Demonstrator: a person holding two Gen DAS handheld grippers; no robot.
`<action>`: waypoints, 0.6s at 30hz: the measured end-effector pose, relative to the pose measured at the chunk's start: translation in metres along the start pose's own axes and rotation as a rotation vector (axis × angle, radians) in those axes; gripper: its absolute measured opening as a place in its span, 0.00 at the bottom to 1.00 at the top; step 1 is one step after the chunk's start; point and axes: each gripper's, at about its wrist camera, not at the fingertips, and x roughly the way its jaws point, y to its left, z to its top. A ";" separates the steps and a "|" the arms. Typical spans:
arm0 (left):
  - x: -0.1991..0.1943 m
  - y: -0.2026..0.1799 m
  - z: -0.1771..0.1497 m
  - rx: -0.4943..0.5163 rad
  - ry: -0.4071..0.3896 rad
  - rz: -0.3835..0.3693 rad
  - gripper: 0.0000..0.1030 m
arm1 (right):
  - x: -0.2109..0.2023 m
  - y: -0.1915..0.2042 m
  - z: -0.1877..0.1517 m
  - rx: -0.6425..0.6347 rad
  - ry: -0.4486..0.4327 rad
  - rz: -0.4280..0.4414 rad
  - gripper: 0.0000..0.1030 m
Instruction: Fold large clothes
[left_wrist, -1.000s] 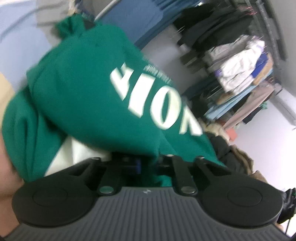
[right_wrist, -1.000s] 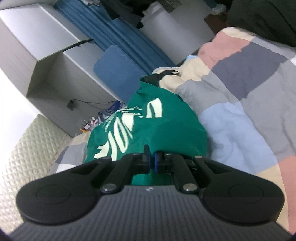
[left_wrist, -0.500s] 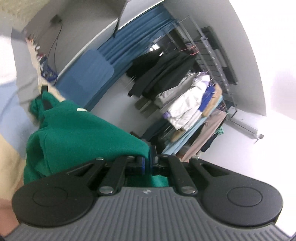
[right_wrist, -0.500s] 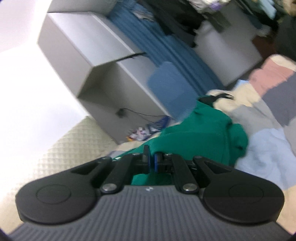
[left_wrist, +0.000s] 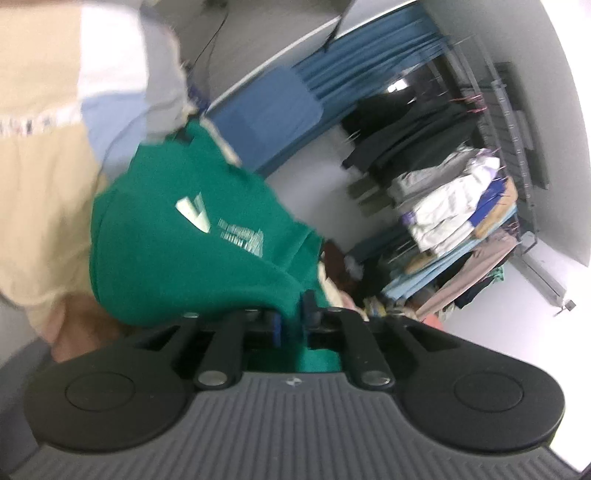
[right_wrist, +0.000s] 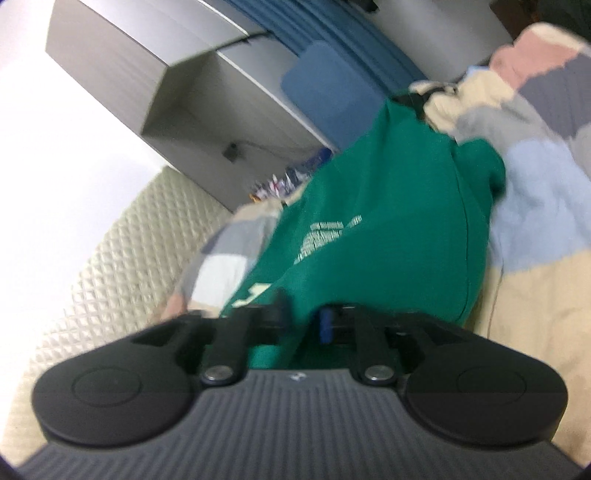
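At the near edge of each wrist view, green fabric is seen pinched between the fingers. The left gripper (left_wrist: 293, 323) is clenched on an edge of the green sweatshirt (left_wrist: 192, 251), with cloth filling the narrow gap between its blue-tipped fingers (left_wrist: 275, 324). The right gripper (right_wrist: 304, 321) is likewise clamped on the green sweatshirt (right_wrist: 384, 229), a fold of which passes between its fingers (right_wrist: 325, 325). From both grips the garment extends directly forward, away from the fingers, so its long axis is judged to lie along the pointing direction of each gripper; neither hand is visibly nearer to the far end. The body of the garment is draped onto the patchwork bedspread (right_wrist: 535, 184), with pale printed lettering facing up and a bunched part, possibly a sleeve or hood, at its far right in the right wrist view. Both views are blurred by motion, so seam details cannot be resolved. Beyond the bed, a blue curtain (left_wrist: 369, 62) and a loaded clothes rack (left_wrist: 454, 210) are visible, and a quilted headboard (right_wrist: 110, 251) is seen on the right gripper's side.
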 end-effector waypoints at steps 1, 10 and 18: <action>0.003 0.005 -0.002 -0.020 0.017 0.006 0.46 | 0.003 0.000 -0.002 0.000 0.010 -0.004 0.58; 0.035 0.021 -0.010 -0.066 0.092 0.011 0.52 | 0.028 -0.012 -0.010 0.025 0.106 -0.052 0.64; 0.046 0.004 -0.007 0.030 0.039 -0.020 0.08 | 0.054 -0.001 -0.002 -0.080 0.117 -0.055 0.19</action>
